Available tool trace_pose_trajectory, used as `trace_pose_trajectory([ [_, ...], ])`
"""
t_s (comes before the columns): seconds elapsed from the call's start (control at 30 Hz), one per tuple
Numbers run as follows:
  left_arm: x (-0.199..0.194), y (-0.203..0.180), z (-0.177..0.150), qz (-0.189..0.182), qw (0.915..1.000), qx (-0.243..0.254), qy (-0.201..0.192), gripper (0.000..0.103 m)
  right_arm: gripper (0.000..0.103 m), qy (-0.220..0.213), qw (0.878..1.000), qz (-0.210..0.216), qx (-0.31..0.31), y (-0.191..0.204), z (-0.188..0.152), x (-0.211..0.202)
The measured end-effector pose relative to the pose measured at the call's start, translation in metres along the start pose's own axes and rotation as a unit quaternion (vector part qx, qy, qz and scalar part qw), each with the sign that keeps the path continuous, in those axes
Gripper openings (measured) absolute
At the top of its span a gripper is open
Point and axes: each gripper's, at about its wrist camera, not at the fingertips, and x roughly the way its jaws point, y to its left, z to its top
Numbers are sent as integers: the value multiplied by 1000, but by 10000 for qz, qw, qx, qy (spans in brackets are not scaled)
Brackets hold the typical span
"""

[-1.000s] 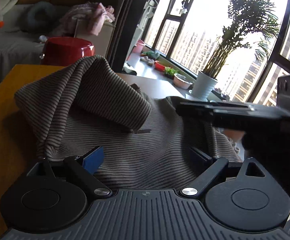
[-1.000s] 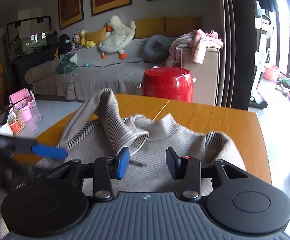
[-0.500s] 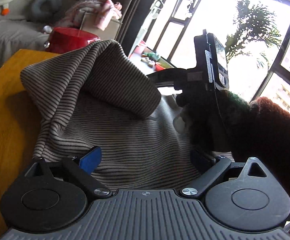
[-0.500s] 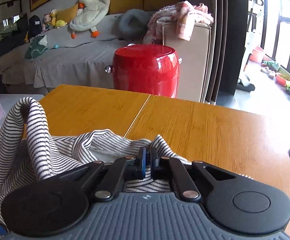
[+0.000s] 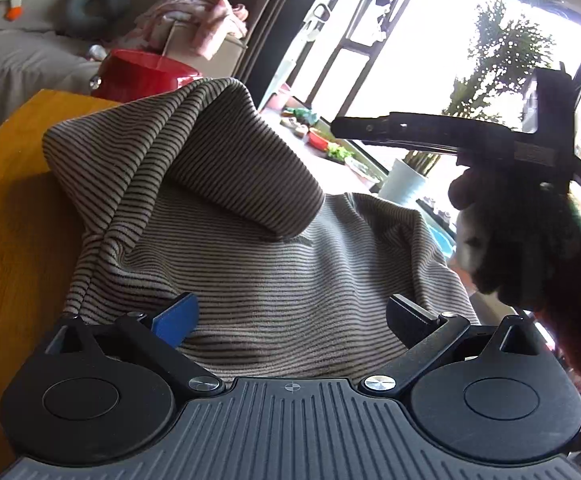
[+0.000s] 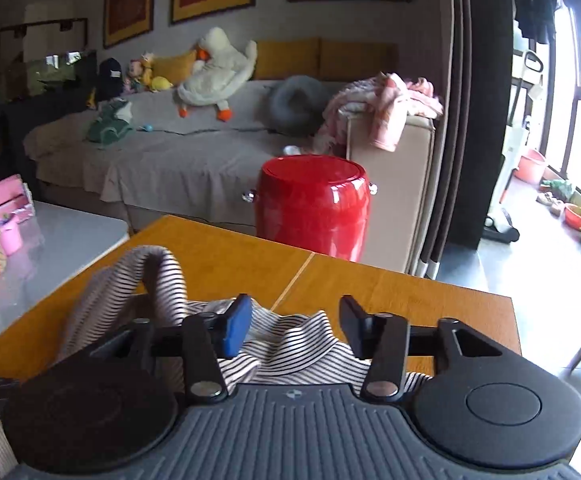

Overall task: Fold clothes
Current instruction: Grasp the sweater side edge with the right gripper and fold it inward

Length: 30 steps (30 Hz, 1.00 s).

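Observation:
A grey striped knit top (image 5: pixel 250 264) lies rumpled on the wooden table (image 5: pixel 6 216), one sleeve (image 5: pixel 226 148) folded over its body. My left gripper (image 5: pixel 290 316) is open, low over the near hem, fingers wide apart with cloth between them but not pinched. In the right wrist view the same top (image 6: pixel 290 344) shows its collar and a raised sleeve loop (image 6: pixel 158 268). My right gripper (image 6: pixel 296 328) is open just above the collar. From the left wrist view the right gripper's body (image 5: pixel 450 136) hangs above the top, held by a hand (image 5: pixel 502 248).
A red drum stool (image 6: pixel 314 204) stands beyond the table's far edge, beside a beige box with pink cloth (image 6: pixel 390 108). A grey sofa (image 6: pixel 162 160) with plush toys lies behind. A white side table (image 6: pixel 46 240) is at left; windows and potted plants (image 5: pixel 406 180) at right.
The right gripper, shut on the collar half a second ago, has opened and lifted away from the top. The left gripper has stayed open over the hem.

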Motion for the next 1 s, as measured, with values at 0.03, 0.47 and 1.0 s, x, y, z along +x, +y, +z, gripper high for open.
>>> trace_pose_trajectory([
  [0.03, -1, -1, 1, 30, 10000, 30, -24, 102, 58, -19, 9999, 140, -52, 4, 0, -10],
  [0.47, 16, 22, 50, 1480, 9857, 803, -29, 103, 20, 814, 9589, 989, 2530, -4, -29, 45],
  [1.0, -23, 63, 41, 1730, 9835, 528, 46, 103, 13, 586, 9968, -541, 28, 0, -60, -45],
])
